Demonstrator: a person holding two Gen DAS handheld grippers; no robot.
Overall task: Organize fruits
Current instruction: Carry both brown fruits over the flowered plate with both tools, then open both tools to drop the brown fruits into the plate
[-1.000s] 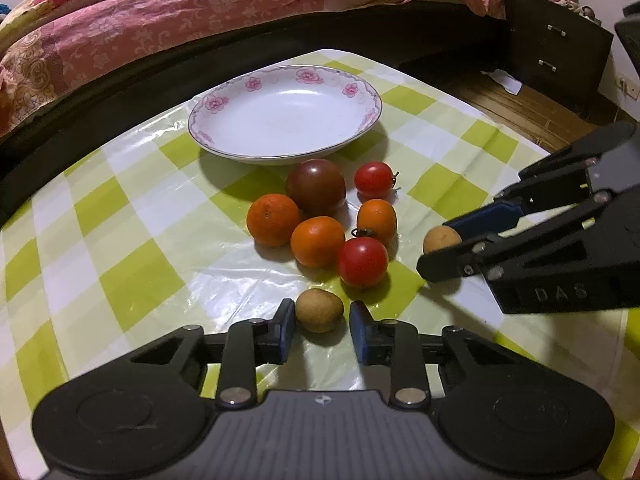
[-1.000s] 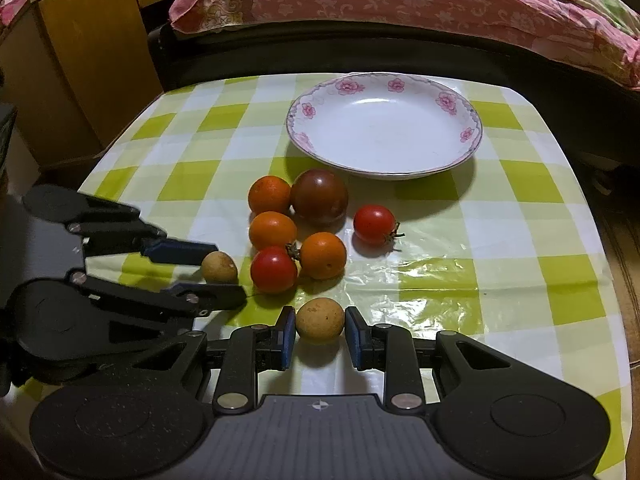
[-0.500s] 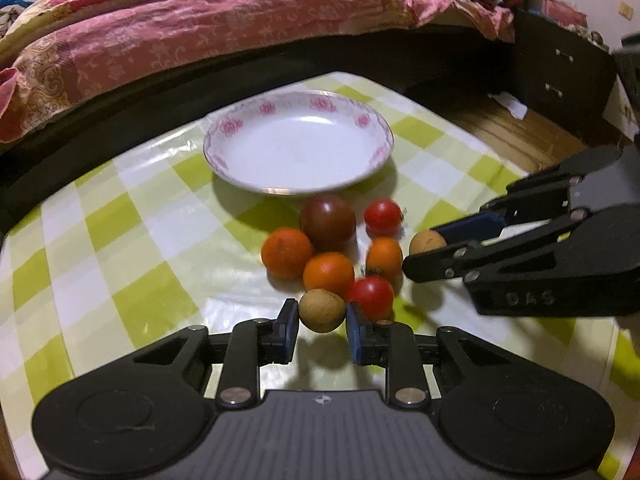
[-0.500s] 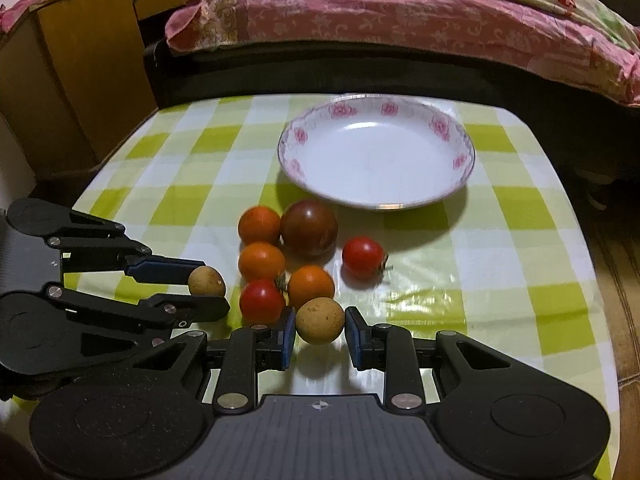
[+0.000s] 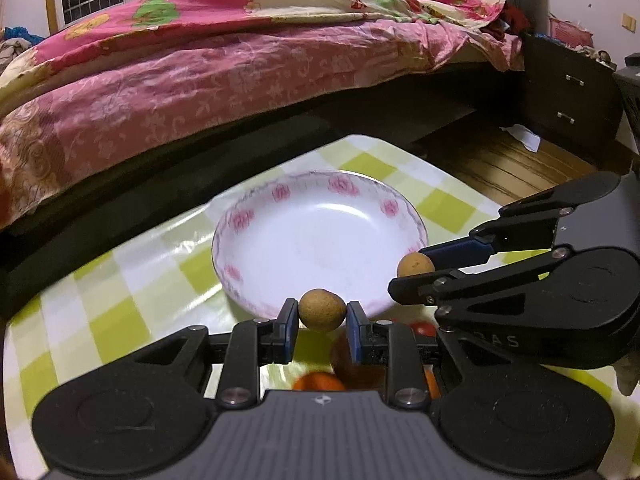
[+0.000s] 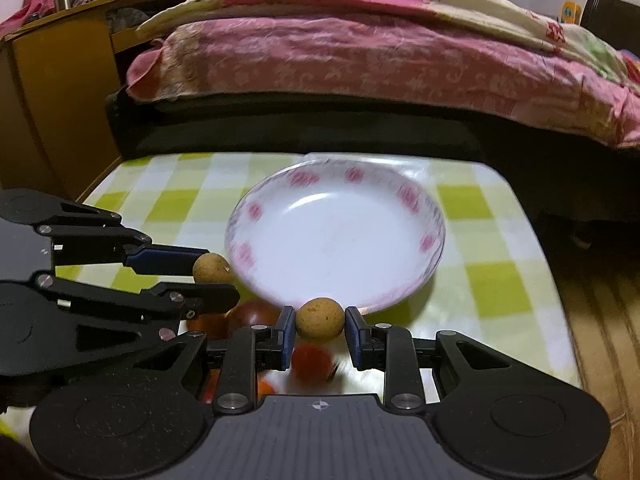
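Left wrist view: left tool (image 5: 322, 322) clamped on a small brown round fruit (image 5: 321, 309), blue pads pressed to both its sides, held up in the air in front of the near rim of the white plate (image 5: 320, 240) with pink flowers. Same view, at right: right tool (image 5: 412, 270) coming in from the side, clamped on a second brown fruit (image 5: 415, 265), poised at the plate's right edge, above the rim. Plate bare inside, set on the table (image 5: 120, 280) with its green-and-white checked cloth. Below the left tool, blurred and half hidden: an orange fruit (image 5: 318, 382), a dark reddish one (image 5: 342, 354), a bit of red tomato (image 5: 423, 328). Right wrist view: right tool (image 6: 318, 326) gripping its brown fruit (image 6: 320, 319) just ahead of the plate's (image 6: 336, 236) near rim; left tool (image 6: 218, 276) entering from the left with its fruit (image 6: 211, 268) by the plate's left edge. Beneath, dark tomato (image 6: 254, 314) and red tomato (image 6: 314, 362), both blurred. Behind the table, bed (image 5: 240, 60) with a pink floral quilt; dark drawers (image 5: 572, 96) off to the right.
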